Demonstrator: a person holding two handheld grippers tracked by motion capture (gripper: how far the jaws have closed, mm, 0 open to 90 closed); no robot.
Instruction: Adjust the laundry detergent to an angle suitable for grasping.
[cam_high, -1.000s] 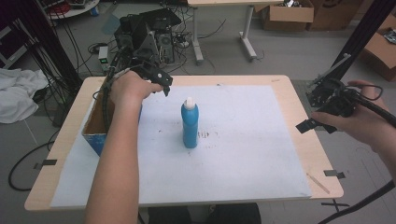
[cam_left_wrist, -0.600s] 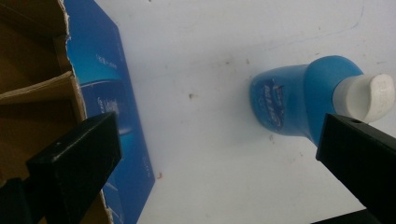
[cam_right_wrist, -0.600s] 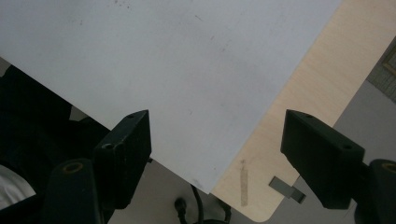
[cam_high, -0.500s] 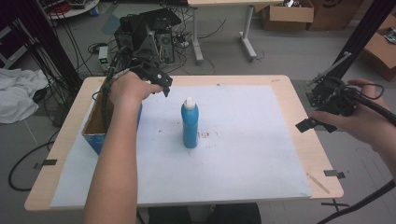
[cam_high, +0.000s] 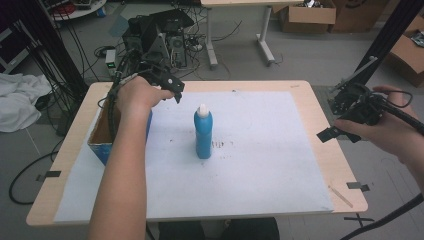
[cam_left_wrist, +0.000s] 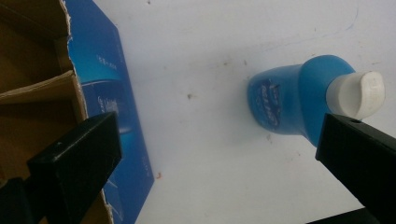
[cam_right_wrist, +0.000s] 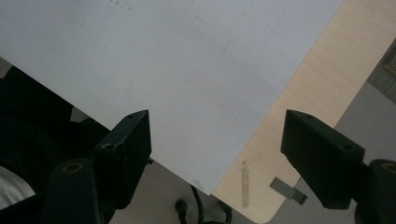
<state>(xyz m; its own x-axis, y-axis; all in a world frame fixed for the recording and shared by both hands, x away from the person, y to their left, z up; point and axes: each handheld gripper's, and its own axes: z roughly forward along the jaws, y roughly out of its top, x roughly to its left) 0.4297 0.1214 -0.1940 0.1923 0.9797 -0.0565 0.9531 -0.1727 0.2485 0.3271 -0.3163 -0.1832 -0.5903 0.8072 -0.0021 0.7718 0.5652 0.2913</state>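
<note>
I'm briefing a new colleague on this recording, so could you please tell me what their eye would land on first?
Most striking is the blue bottle with its white cap, standing upright alone in the middle of the white sheet. At the table's left edge sits an open blue cardboard box, and the left gripper hangs open between box and bottle. The right gripper, also open, is held over the table's right edge.
</note>
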